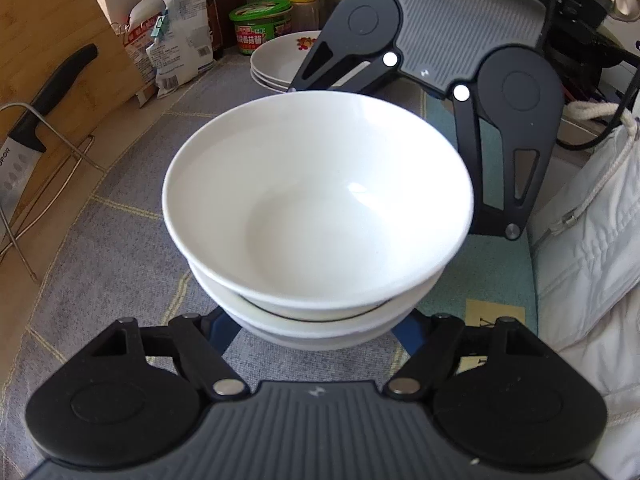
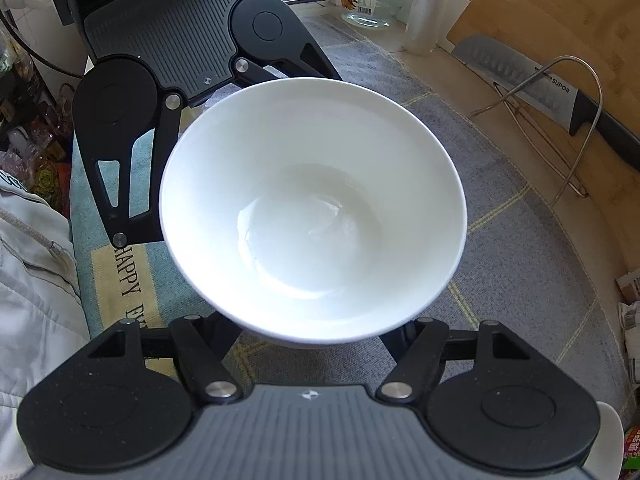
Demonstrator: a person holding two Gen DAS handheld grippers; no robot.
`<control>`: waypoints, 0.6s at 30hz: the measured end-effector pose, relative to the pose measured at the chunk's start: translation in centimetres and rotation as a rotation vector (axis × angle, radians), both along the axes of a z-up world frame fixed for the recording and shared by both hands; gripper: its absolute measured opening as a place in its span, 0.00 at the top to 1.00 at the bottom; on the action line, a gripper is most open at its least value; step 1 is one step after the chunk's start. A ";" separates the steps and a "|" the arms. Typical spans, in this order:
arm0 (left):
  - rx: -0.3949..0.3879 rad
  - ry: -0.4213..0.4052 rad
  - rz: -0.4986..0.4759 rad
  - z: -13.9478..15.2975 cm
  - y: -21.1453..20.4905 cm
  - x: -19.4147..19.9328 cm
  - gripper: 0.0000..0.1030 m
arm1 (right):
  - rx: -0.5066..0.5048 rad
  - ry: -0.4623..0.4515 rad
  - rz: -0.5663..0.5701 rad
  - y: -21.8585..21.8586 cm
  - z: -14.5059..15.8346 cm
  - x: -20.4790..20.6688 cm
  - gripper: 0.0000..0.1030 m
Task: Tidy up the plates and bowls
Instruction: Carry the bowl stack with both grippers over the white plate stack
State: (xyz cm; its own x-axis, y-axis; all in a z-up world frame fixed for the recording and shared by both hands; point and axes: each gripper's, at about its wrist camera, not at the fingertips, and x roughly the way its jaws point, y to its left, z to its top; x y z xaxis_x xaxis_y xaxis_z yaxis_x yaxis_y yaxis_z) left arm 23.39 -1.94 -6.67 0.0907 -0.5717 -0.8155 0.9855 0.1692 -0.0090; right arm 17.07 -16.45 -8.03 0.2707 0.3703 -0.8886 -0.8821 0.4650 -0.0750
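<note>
- left wrist view, nearest: the left gripper (image 1: 314,336) reaches under the near side of the stack of bowls (image 1: 316,184). its blue fingertips (image 1: 224,330) show at either side of the lowest bowl. their pads are hidden, so i cannot tell if they are clenched or released.
- the stack of bowls, white and nested, sits over a grey cloth mat (image 1: 120,260). whether it rests on the mat or is lifted is hidden. the top bowl looks slightly off-centre, with a dark gap at the stack's near edge.
- right wrist view, from the opposite side of the stack: the right gripper (image 2: 312,336) has its fingers tucked under the rim. they are clenched on the stack; which bowl they pinch is hidden.
- to the left of the stack stands a wire rack holding a knife (image 1: 36,132).
- beyond the stack, slightly left, lies a pile of plates (image 1: 280,60), apart from the bowls, with jars and packets behind it.
- judged step: steadying or carrying the nested bowls as one.
- to do it well: keep both grippers level and opposite each other. squeeze evenly. move slowly and straight, so the top bowl does not slide or tip. keep clear of the plates and the knife.
</note>
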 end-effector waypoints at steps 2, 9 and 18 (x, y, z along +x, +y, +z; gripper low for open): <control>-0.001 -0.004 0.001 0.3 -0.3 -0.3 0.24 | 0.002 -0.003 0.000 -0.4 0.3 -0.2 0.26; -0.001 -0.010 -0.011 0.4 -2.1 -1.1 0.24 | -0.003 -0.022 -0.005 -2.4 1.5 -1.1 0.26; -0.010 -0.028 -0.047 1.3 -6.7 -2.2 0.24 | 0.008 -0.027 -0.041 -7.1 2.8 -1.9 0.26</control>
